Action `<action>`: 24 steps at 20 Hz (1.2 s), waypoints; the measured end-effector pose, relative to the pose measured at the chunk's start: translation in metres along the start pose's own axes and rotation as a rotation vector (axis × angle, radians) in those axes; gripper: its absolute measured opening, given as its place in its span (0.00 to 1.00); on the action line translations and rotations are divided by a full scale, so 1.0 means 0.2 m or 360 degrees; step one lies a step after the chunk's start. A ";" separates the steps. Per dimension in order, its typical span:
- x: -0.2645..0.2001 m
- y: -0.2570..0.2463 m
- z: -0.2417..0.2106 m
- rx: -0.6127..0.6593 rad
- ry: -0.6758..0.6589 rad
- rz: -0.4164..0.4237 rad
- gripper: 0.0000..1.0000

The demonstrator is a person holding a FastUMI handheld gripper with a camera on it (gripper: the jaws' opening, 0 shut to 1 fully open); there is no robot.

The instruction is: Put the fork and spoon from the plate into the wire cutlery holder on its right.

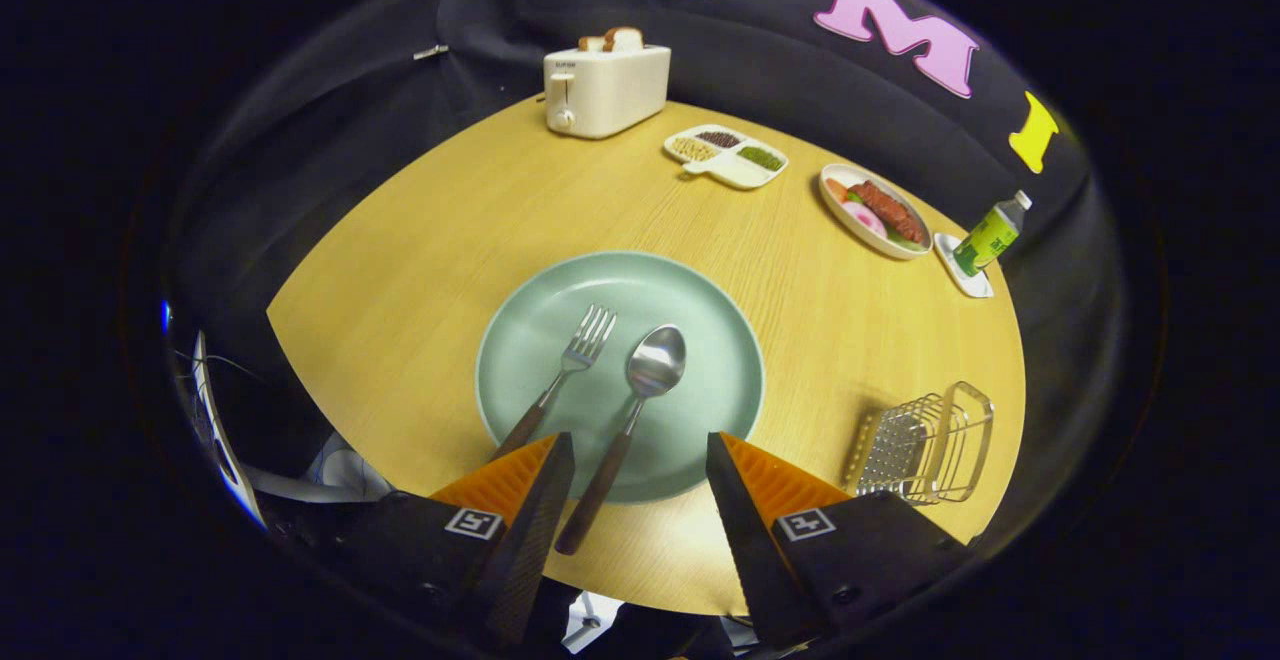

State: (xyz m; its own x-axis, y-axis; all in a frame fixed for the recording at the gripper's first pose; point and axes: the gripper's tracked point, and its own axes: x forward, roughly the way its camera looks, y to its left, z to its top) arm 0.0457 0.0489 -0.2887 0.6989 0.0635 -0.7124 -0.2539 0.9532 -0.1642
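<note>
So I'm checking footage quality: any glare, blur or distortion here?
Gripper view: fisheye bends the table edge into a curve; sharp focus throughout; soft glare on the spoon bowl and green plate; open fingers straddle the spoon's handle; wire holder well lit.

A round, light wooden surface [420, 240] is carrying everything. A pale green plate [700, 340] is sitting near its front edge, and the wire cutlery holder [925, 445] is standing to the plate's right, well apart from it. A white toaster [605, 90] is standing at the far edge. A divided white tray [727, 155] is lying beside it, then an oval dish of food [875, 210], then a small white coaster [963, 270] bearing a green bottle [990, 235].
</note>
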 end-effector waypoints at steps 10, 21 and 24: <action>0.22 0.04 -0.09 0.0166 0.0313 0.0110 0.55; 0.23 0.01 -0.03 0.0409 0.0327 0.0276 0.09; 0.16 -0.04 0.00 0.0425 0.0292 0.0304 0.09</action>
State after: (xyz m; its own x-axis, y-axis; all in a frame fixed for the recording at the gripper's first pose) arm 0.0690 0.0435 -0.3103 0.5182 0.2164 -0.8274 -0.1678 0.9744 0.1498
